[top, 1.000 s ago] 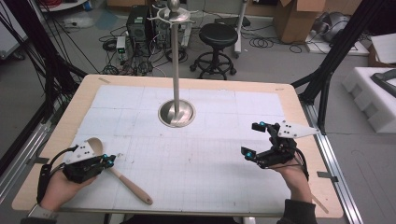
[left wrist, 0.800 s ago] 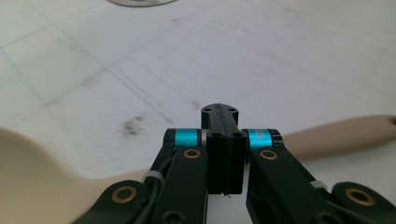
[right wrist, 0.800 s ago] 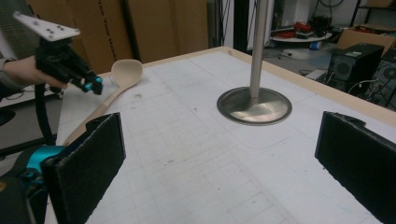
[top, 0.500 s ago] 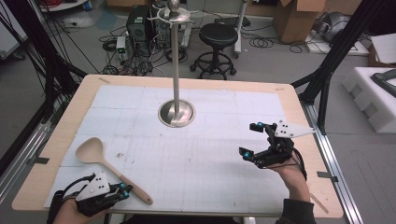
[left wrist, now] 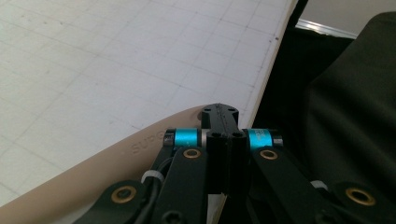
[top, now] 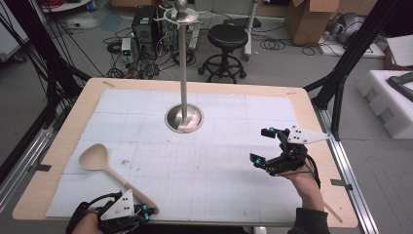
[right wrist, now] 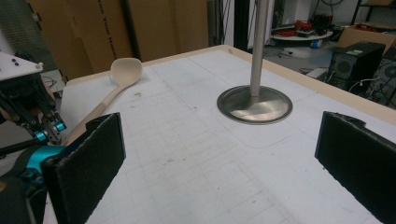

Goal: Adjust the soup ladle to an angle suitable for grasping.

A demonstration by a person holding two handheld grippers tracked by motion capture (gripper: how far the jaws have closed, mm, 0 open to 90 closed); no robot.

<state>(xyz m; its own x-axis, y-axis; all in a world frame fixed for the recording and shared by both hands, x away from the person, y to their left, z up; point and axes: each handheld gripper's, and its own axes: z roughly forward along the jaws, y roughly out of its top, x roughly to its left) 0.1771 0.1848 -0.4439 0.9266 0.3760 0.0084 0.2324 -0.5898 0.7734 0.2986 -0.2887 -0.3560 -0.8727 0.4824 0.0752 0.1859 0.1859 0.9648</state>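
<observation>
Left gripper (top: 146, 211) at near table (top: 58, 161) edge, jaws pressed together, spoon (top: 109, 170) handle end just beside tips (grip unclear). Right gripper (top: 265, 146) jaws spread wide, nothing between. Beyond them: metal stand (top: 183, 114), base ahead, spoon bowl far left.

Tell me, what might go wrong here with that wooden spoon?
The left gripper looks shut at the very tip of the spoon handle, near the table edge. Lifted from there, the long spoon may tilt or slip and drop. The tall metal stand in the middle could also get bumped, maybe toppled, if the spoon swings.
</observation>
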